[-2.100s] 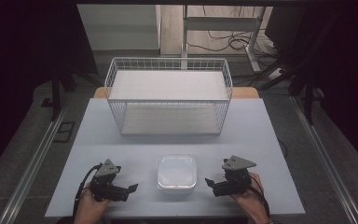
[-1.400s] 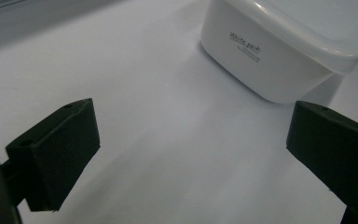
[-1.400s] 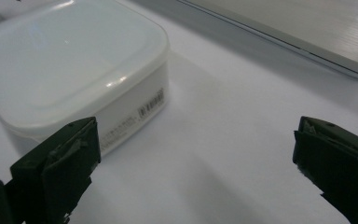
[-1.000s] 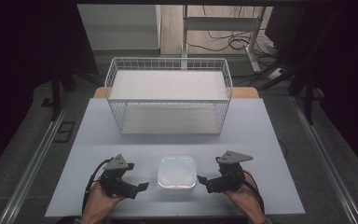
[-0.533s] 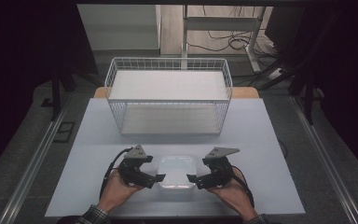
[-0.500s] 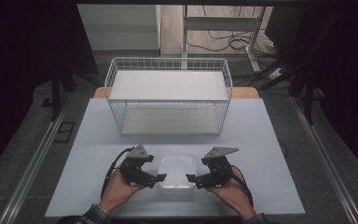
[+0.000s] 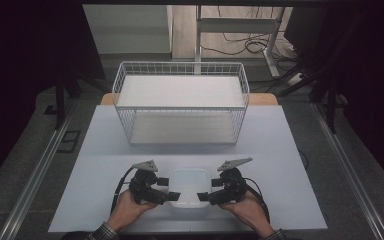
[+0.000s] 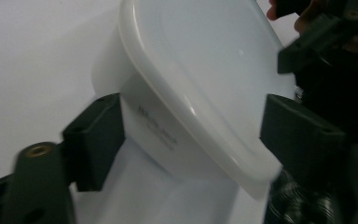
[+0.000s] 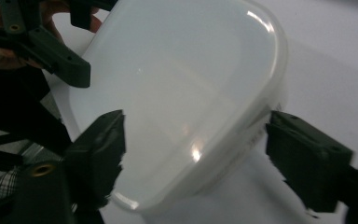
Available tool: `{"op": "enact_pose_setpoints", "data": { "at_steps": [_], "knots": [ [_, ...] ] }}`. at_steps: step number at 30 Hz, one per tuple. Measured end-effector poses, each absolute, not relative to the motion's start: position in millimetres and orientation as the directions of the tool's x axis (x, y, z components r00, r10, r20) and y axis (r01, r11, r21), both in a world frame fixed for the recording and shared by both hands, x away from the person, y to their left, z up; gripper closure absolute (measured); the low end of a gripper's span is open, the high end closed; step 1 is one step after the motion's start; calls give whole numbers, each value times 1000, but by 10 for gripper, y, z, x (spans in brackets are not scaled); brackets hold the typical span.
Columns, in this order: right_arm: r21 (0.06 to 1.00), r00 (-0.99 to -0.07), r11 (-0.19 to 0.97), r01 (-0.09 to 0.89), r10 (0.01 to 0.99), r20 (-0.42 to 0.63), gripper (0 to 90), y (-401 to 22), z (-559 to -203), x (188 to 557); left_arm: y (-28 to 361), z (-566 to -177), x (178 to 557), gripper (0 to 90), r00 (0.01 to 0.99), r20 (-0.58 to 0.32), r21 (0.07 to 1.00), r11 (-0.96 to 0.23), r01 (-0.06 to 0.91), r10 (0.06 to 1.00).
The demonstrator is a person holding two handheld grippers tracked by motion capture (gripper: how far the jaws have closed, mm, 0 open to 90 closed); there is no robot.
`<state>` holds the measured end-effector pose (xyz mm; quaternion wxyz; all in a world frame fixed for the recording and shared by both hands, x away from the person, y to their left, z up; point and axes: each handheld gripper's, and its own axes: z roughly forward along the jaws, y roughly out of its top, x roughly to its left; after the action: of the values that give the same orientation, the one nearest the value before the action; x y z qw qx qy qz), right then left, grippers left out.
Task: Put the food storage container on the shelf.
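High view: both grippers, left (image 7: 169, 189) and right (image 7: 206, 190), are sitting wide open around the white tub (image 7: 190, 187) at bottom centre, jaws straddling its sides, gripping nothing, probably lining up for a two-handed lift toward the basket (image 7: 180, 102).

Clearance: near table crowded, flanks open.
Wire basket (image 7: 180, 107) blocks 12 o'clock; white container (image 7: 190, 186) sits between left gripper (image 7: 168, 189) and right gripper (image 7: 207, 190); table (image 7: 290, 165) bare at 3 and 9 o'clock.

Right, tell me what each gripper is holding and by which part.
Nothing is clamped yet. The left gripper and right gripper stand open, their jaws straddling opposite ends of the lidded white plastic container on the table.
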<state>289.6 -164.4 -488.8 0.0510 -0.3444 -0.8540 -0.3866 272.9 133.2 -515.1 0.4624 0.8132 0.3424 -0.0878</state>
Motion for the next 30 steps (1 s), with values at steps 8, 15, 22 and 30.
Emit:
{"op": "enact_pose_setpoints", "data": {
  "at_steps": [8, 15, 22, 30],
  "knots": [
    [651, -708, 378, 658, 606, 364, 606, -1807, -4766, 2767, 1436, -5050, 2602, 605, 708, -470, 710, -251, 658, 527],
    [707, -680, 305, 639, 654, 333, 787, -1848, -4712, 2731, 1441, -5019, 2563, 806, 666, -461, 727, -181, 663, 586],
    [733, -679, 271, 623, 653, 336, 790, -1843, -4696, 2733, 1456, -4986, 2576, 806, 658, -465, 736, -155, 659, 593],
    [772, -704, 266, 577, 641, 305, 789, -1822, -4570, 2799, 1476, -4806, 2641, 806, 670, -422, 765, -157, 625, 611]
  ]
}}
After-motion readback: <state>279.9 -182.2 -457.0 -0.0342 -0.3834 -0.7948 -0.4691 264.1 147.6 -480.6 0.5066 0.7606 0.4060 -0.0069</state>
